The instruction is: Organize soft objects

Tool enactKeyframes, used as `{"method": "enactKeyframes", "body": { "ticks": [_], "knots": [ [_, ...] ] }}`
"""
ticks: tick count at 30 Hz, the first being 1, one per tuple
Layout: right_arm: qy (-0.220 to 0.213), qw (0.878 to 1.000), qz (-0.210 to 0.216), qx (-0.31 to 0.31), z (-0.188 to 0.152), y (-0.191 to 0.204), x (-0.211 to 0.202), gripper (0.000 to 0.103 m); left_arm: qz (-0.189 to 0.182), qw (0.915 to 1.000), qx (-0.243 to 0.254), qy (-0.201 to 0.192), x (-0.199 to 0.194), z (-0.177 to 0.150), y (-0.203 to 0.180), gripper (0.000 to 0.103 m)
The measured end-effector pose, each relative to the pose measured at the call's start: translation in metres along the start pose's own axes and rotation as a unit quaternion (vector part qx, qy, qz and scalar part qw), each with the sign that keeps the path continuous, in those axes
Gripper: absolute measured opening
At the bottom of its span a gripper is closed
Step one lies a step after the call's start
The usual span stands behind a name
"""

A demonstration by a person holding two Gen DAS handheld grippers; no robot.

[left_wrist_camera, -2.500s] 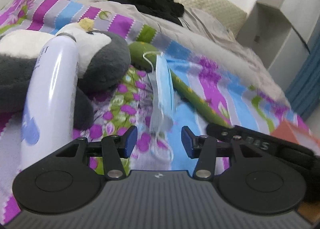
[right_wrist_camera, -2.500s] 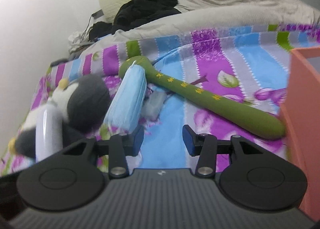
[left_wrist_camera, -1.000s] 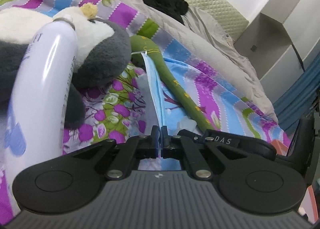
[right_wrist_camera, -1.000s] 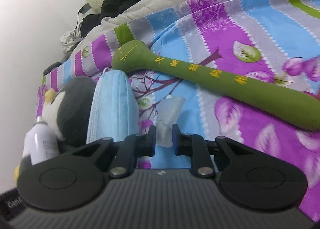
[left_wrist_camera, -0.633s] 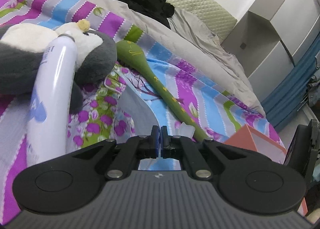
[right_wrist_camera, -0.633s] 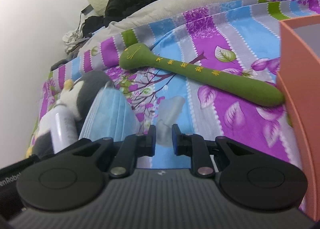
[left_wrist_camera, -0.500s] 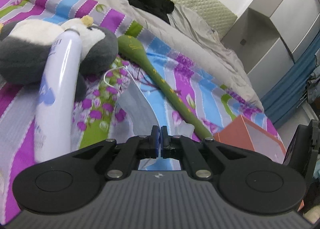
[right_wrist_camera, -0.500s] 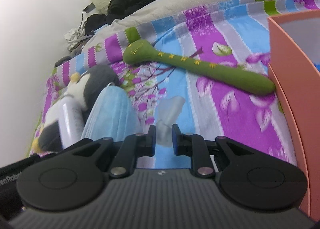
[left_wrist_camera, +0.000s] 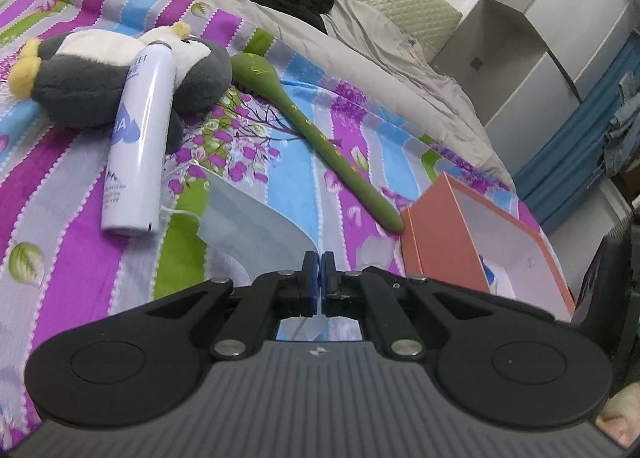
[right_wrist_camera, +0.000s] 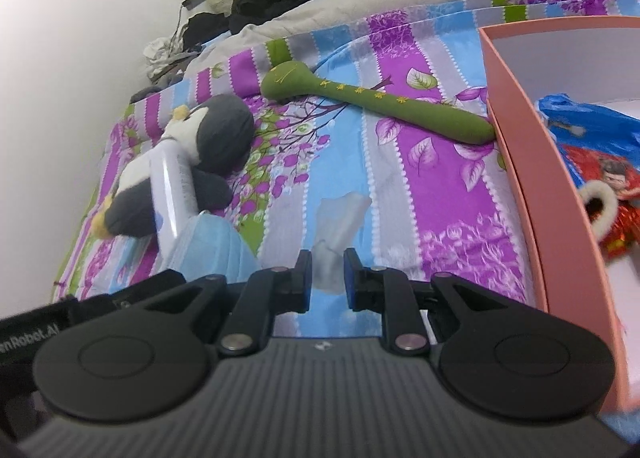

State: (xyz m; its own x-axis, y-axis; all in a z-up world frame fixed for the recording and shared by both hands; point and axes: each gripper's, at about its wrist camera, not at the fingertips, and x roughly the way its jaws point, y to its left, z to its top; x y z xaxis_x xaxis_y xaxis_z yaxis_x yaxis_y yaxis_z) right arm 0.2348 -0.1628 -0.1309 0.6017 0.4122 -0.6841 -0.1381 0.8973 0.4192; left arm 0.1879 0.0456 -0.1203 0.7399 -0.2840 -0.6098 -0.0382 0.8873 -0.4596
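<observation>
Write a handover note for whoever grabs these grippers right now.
Left gripper: shut on the blue face mask, lifted off the bedspread.
Right gripper: shut on a clear plastic wrapper.
Orange box: on your right, open, already holding a red and blue soft item.
Left on the bed: penguin plush, white spray can lying across it, green stick touching the box.

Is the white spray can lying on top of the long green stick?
No, the white spray can leans on the grey-and-white plush penguin, apart from the long green stick.
</observation>
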Motion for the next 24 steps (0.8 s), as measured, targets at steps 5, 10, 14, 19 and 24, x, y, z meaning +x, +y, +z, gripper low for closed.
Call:
{"method": "enactKeyframes", "body": {
  "ticks": [5, 10, 14, 19, 24],
  "knots": [
    [0.008, 1.0, 0.002, -0.021, -0.02, 0.005, -0.016, 0.02, 0.007, 1.0, 0.0, 0.005, -0.017, -0.021, 0.001, 0.002],
    [0.023, 0.999, 0.003, -0.042, -0.043, 0.01, -0.022, 0.02, 0.014, 0.9999, 0.003, 0.008, -0.032, -0.038, 0.008, 0.002],
    [0.036, 0.997, -0.009, -0.067, -0.06, 0.015, -0.021, 0.02, 0.029, 0.9995, -0.003, 0.014, -0.038, -0.051, 0.022, 0.002],
    [0.05, 0.993, -0.036, -0.099, -0.078, 0.018, -0.014, 0.02, 0.056, 0.9977, -0.013, 0.036, -0.031, -0.061, 0.046, 0.003],
    [0.059, 0.991, -0.052, -0.11, -0.087, 0.017, -0.009, 0.021, 0.053, 0.9977, -0.02, 0.038, -0.033, -0.066, 0.061, 0.015]
  ]
}}
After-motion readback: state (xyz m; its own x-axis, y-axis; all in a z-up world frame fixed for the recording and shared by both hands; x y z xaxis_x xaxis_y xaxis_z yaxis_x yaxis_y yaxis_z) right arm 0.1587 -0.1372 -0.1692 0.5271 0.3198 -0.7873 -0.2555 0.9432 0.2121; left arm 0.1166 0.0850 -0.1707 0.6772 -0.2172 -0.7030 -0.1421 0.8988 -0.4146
